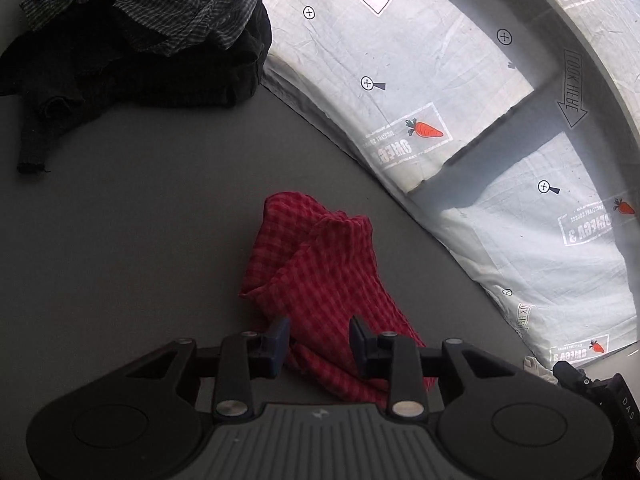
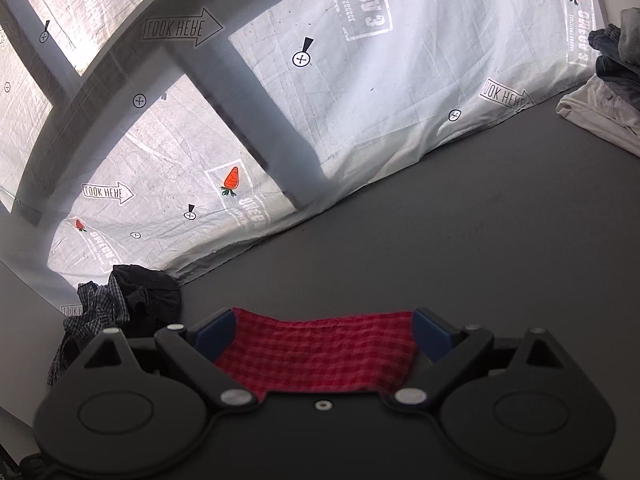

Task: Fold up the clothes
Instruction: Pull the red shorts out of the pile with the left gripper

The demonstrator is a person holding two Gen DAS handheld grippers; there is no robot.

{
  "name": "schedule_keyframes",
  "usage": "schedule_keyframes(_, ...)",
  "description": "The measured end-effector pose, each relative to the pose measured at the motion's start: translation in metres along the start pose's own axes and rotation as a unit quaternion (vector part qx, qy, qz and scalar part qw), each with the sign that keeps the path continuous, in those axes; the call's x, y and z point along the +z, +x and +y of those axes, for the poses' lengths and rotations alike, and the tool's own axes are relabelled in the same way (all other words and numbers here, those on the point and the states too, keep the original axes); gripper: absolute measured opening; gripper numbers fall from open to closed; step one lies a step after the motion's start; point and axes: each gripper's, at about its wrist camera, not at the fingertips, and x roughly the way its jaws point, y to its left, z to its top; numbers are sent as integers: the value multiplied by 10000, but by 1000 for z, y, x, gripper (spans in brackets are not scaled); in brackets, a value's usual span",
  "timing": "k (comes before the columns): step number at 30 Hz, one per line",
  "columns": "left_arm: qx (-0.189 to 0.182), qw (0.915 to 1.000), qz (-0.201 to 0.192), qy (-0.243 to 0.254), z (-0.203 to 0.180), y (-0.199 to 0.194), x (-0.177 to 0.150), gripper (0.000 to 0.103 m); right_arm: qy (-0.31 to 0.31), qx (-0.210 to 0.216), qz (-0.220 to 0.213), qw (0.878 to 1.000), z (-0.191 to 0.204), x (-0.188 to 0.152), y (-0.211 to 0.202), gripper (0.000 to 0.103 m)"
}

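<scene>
A red checked cloth (image 1: pixel 320 264) lies rumpled on the grey table (image 1: pixel 140 220), running from the middle of the left wrist view down under my left gripper (image 1: pixel 320 334). Its blue pads stand a little apart with the cloth's near part between them, and they do not press on it. In the right wrist view the same red cloth (image 2: pixel 320 352) lies spread flat between the wide-apart fingers of my right gripper (image 2: pixel 323 330). The cloth's far edge runs from one blue pad to the other, low over the grey table (image 2: pixel 440 240).
A heap of dark and grey-striped clothes (image 1: pixel 132 40) sits at the far left of the table, also seen as the dark heap (image 2: pixel 132 300). Folded pale and grey clothes (image 2: pixel 608 92) are stacked at the far right. A white printed sheet (image 2: pixel 360 100) borders the table's far side.
</scene>
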Motion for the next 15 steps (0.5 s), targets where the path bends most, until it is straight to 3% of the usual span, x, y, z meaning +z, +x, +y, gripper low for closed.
schedule_keyframes(5, 180, 9997, 165, -68, 8, 26, 19, 35, 207, -126, 305, 9992, -6, -1, 32, 93)
schedule_keyframes(11, 386, 9980, 491, 66, 8, 76, 44, 35, 414, -562, 637, 9955, -21, 0, 72, 91)
schedule_keyframes(15, 477, 9974, 531, 125, 5, 114, 64, 40, 484, -772, 836, 9923, -28, 3, 97, 91)
